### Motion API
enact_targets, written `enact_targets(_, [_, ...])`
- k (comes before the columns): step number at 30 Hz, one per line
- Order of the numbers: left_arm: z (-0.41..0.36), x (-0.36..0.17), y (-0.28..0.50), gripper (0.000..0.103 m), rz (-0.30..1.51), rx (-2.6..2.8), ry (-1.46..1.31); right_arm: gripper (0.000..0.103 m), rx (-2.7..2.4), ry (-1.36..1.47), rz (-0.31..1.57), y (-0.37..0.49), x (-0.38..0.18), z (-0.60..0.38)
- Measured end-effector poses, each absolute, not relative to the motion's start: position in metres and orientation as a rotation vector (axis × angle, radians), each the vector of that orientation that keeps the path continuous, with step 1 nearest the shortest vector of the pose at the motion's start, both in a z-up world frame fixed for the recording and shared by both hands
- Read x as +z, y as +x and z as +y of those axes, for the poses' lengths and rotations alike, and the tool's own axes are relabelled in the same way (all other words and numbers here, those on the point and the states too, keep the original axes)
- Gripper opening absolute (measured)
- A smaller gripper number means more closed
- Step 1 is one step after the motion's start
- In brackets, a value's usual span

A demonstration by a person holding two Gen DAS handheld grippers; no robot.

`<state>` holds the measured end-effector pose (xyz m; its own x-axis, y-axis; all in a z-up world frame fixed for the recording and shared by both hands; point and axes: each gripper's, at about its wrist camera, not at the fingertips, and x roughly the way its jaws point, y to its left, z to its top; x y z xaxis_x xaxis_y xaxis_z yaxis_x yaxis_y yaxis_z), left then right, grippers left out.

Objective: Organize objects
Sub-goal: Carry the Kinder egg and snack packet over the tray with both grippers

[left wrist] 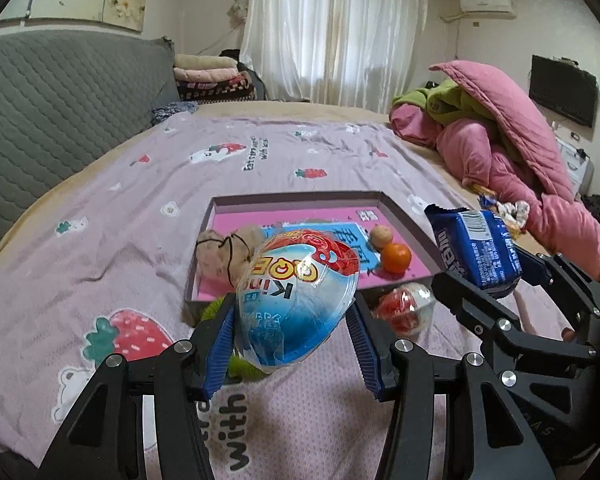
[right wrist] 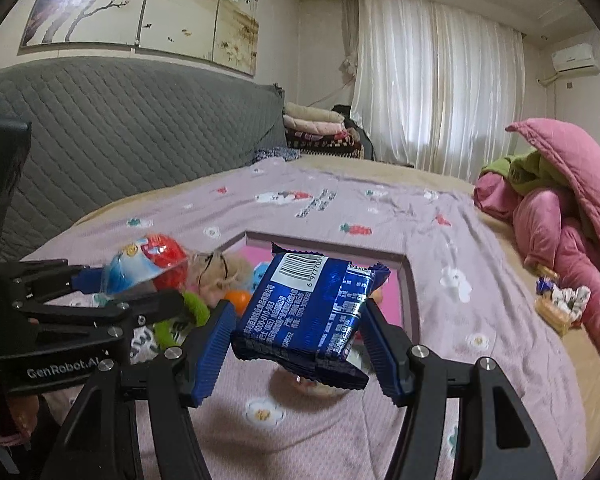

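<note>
- Left gripper (left wrist: 296,332): clenched on a Kinder Joy egg (left wrist: 296,300), lifted clear of the bed, just short of the near wall of the shallow box (left wrist: 404,216).
- Right gripper (right wrist: 300,344): clenched on a blue Oreo pack (right wrist: 316,312), likewise held in the air, at about 2 o'clock from the egg in the left wrist view and near the box's right-hand near corner.
- Already in the box: a beige drawstring pouch (left wrist: 224,252) at 9 o'clock on the pink floor, a mandarin (left wrist: 396,258) at 3 o'clock, a walnut (left wrist: 381,236) touching it at roughly 11 o'clock.
- Also lying flat on the box floor: a blue printed card (left wrist: 356,240); whether sorted item or part of the box, cannot tell.
- Outside the box, on the strawberry-print sheet (left wrist: 100,240): a second red-and-white capsule egg (left wrist: 406,310) just beside the near wall, and a green fuzzy item (right wrist: 192,308), mostly hidden under the left gripper.
- Farther off at 3 o'clock, by the pink quilt (left wrist: 540,184): a small heap of snack wrappers (right wrist: 556,300), well apart from the box.
- Judged progress: around the middle; three pieces stowed, two in the air awaiting placement, at least two loose items plus the far heap left.
</note>
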<state>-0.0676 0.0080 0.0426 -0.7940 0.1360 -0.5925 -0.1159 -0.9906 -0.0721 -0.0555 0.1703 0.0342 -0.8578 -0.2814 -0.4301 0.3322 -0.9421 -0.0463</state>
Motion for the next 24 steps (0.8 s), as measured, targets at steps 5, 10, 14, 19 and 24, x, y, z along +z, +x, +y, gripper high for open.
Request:
enact_targets(5, [0.008, 0.050, -0.076, 0.055, -0.054, 2.868, -0.922, 0.063, -2.757, 0.586, 0.169, -0.066, 0.042, 0.168])
enact_targets(10, [0.005, 0.055, -0.086, 0.055, -0.059, 2.883, -0.907, 0.063, -2.763, 0.559, 0.171, -0.075, 0.048, 0.166])
enact_targets(14, [0.001, 0.059, -0.093, 0.055, -0.069, 2.899, -0.892, 0.063, -2.774, 0.540, 0.175, -0.081, 0.054, 0.165])
enact_targets(19, [-0.002, 0.062, -0.099, 0.055, -0.076, 2.907, -0.877, 0.063, -2.782, 0.522, 0.175, -0.085, 0.058, 0.165])
enact_targets(24, [-0.004, 0.063, -0.106, 0.055, -0.077, 2.920, -0.868, 0.063, -2.788, 0.514, 0.185, -0.088, 0.061, 0.163])
